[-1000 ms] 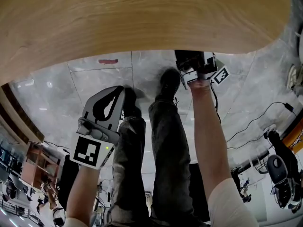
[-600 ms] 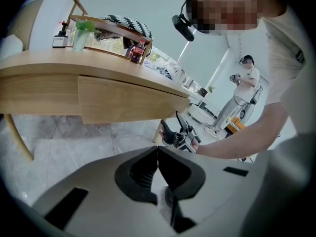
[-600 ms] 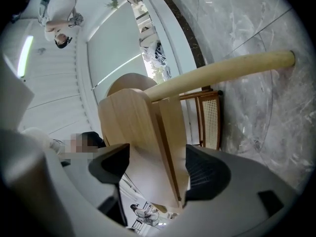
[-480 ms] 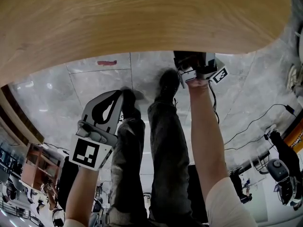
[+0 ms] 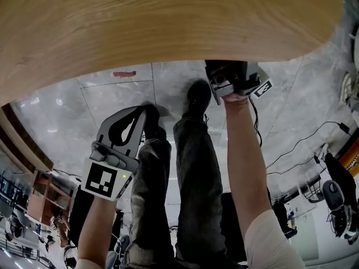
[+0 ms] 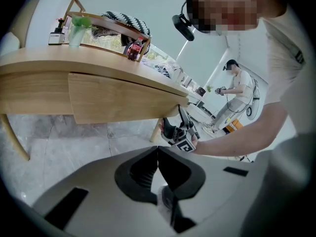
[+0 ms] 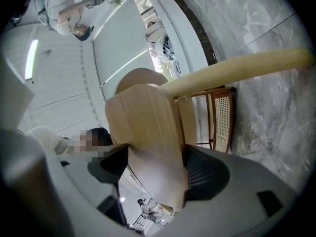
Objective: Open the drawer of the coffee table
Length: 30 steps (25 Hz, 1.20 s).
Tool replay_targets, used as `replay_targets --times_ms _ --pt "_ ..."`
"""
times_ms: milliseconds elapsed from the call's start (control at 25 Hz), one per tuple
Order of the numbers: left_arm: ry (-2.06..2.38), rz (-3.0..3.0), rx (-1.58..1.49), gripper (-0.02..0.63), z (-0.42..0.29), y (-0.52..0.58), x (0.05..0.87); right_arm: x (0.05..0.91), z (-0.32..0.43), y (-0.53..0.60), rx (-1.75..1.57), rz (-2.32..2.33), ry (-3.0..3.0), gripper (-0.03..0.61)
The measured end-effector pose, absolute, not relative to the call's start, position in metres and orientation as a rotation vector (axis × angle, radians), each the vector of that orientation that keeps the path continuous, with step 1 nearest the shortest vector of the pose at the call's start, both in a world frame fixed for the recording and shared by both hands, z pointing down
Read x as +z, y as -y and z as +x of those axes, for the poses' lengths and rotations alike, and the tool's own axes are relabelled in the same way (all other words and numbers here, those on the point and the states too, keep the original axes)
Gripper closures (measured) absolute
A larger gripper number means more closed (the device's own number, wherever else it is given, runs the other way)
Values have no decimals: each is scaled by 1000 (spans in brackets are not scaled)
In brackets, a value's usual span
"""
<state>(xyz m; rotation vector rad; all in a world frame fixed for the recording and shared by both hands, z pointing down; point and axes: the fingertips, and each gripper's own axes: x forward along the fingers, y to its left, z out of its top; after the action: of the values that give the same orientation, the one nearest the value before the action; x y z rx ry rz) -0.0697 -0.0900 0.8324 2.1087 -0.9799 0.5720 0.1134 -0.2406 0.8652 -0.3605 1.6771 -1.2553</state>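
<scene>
The coffee table's wooden top fills the upper part of the head view. Its drawer front hangs under the top in the left gripper view. My right gripper reaches up under the table's edge at the drawer's right end. In the right gripper view the drawer front's edge stands between the jaws, which have just been opening and now stand wide around it. My left gripper hangs shut and empty over the floor, away from the table.
The person's legs and shoes stand on the grey marble floor. Cables trail at the right. A bottle and a rack sit on the table. A table leg and a cane-fronted piece show beyond the right gripper.
The right gripper has lifted a little toward the table's edge and tipped upward. The left gripper has stayed where it was.
</scene>
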Motion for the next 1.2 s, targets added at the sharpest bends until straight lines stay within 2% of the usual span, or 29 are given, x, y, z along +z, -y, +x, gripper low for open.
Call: replay_targets --times_ms 600,680,800,1200 --pt "992 2125 549 594 -64 93 820 872 112 232 -1341 -418 -1628 210" --pt "994 2122 557 594 -64 90 818 873 112 231 -1352 -422 -1624 216" --pt "991 2124 559 594 -65 84 817 876 113 227 -1372 -429 -1619 259" --pt "1008 2120 555 594 -68 78 817 877 112 225 -1392 -431 -1656 287"
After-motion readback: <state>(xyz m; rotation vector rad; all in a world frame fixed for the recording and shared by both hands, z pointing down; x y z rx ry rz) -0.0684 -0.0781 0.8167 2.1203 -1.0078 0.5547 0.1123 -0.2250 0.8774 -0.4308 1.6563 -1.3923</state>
